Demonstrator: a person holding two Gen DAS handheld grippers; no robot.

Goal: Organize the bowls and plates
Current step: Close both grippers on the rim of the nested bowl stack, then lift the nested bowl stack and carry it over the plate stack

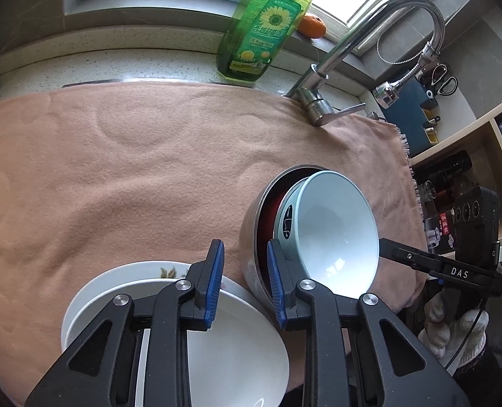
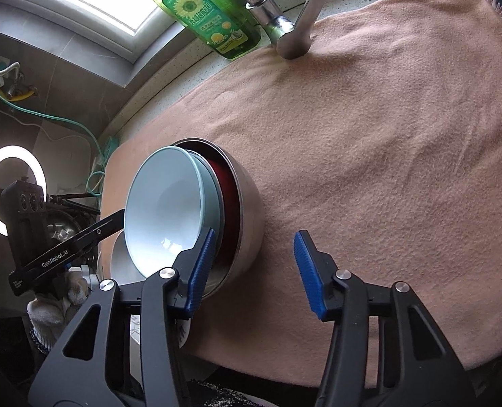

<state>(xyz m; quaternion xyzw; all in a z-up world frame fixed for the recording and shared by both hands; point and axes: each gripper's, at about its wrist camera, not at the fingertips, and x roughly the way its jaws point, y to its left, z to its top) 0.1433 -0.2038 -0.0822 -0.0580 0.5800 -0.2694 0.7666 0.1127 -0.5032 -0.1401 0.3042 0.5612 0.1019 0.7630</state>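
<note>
The pale blue bowl [image 1: 335,230] is glossy and white inside, with a dark mark on its outer wall. It sits tilted in a steel bowl [image 1: 251,237] with a red lining, and the steel bowl rests on the peach towel [image 1: 132,169] spread in front of the faucet [image 1: 318,108]. Nearer me than the faucet, 2 white plates [image 1: 234,356] are stacked, the lower one flower-printed. My left gripper [image 1: 245,285] is spread, empty, its fingers [image 1: 213,285] above the plates beside the steel bowl. My right gripper [image 2: 256,274] gapes wide, holding nothing; its left finger lies against the blue bowl's rim.
</note>
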